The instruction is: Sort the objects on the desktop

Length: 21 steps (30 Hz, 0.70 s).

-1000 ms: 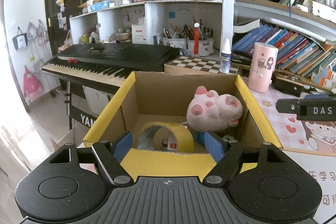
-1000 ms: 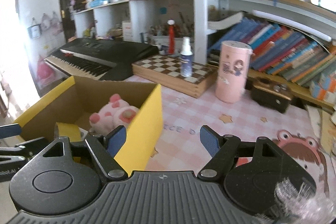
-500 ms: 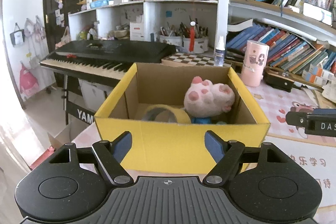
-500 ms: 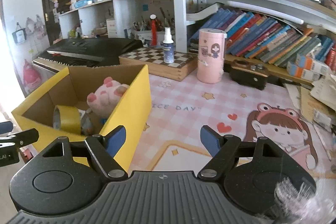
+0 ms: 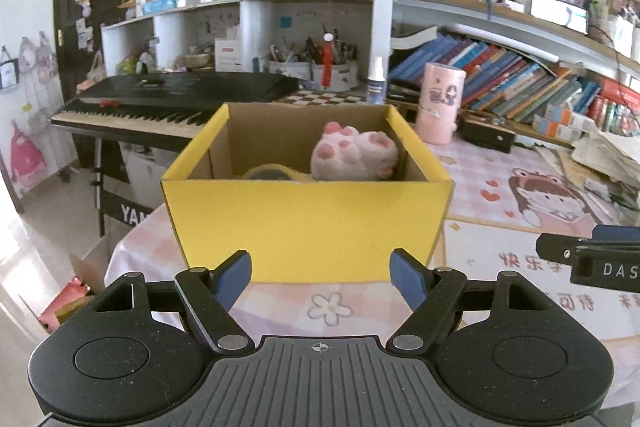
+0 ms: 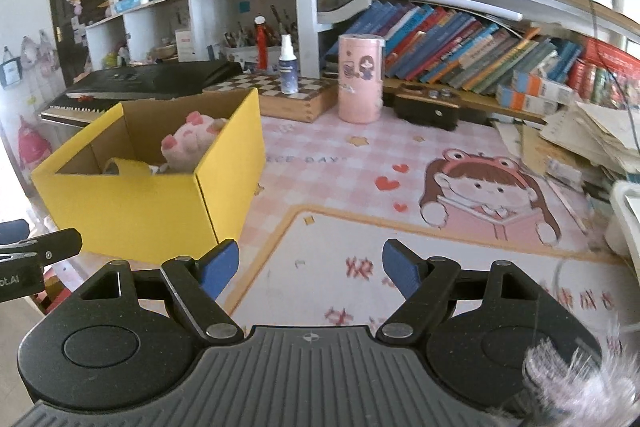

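Observation:
A yellow cardboard box [image 5: 304,223] stands on the pink table mat, also in the right wrist view [image 6: 132,207] at the left. Inside it lie a pink plush toy [image 5: 354,157] [image 6: 190,147] and a yellow tape roll [image 5: 272,173] [image 6: 124,167]. My left gripper [image 5: 320,273] is open and empty, just in front of the box's near wall. My right gripper [image 6: 308,269] is open and empty, over the mat to the right of the box. Its side shows in the left wrist view [image 5: 592,257].
A pink canister [image 6: 360,79], a spray bottle [image 6: 289,65] on a chessboard box [image 6: 280,93] and a black case [image 6: 428,105] stand at the back. Books fill the shelf [image 6: 460,43]. Papers [image 6: 588,139] pile at the right. A keyboard piano [image 5: 172,99] stands behind the box.
Both grippers have pulled back from the box, towards the table's near edge. The left gripper was over the box interior; it is now outside the front wall. Both stay open.

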Each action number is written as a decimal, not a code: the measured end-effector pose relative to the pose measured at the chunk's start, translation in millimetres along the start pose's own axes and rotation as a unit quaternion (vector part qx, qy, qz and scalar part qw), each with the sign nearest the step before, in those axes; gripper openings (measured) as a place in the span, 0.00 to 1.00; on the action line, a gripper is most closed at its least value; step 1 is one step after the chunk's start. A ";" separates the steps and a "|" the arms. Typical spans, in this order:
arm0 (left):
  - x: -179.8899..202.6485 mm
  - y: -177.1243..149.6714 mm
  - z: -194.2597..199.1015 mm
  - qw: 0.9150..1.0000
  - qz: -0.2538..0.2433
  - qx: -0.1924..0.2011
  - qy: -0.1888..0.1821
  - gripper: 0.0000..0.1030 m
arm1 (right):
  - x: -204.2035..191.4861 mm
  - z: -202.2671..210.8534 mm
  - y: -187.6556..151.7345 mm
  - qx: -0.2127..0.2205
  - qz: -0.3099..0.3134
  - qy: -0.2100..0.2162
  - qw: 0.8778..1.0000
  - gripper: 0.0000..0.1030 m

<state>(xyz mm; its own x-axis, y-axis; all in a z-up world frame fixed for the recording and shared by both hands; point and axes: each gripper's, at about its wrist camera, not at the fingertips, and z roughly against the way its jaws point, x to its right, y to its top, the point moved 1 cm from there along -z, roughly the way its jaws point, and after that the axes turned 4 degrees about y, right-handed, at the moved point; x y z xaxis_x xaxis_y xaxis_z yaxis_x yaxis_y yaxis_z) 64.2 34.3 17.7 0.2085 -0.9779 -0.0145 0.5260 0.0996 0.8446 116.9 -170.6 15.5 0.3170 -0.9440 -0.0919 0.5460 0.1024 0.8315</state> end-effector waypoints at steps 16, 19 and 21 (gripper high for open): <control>8.9 -30.0 29.1 0.998 -0.035 -0.008 -0.051 0.81 | -15.5 47.8 -49.1 -0.007 -0.021 -0.049 0.999 0.80; 11.3 -33.3 32.8 0.997 -0.040 -0.003 -0.059 0.83 | -16.8 54.4 -55.0 -0.008 -0.023 -0.057 0.998 0.80; 12.8 -34.4 33.6 0.997 -0.041 -0.005 -0.065 0.83 | -16.6 58.1 -58.5 -0.009 -0.026 -0.062 0.998 0.80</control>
<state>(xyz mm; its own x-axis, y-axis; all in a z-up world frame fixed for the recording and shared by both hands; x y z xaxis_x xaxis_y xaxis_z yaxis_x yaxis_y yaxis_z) 21.0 12.2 6.4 0.0567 -0.9983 -0.0128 0.5447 0.0202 0.8384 34.7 -179.2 0.2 0.1906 -0.9795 -0.0649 0.5739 0.0575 0.8169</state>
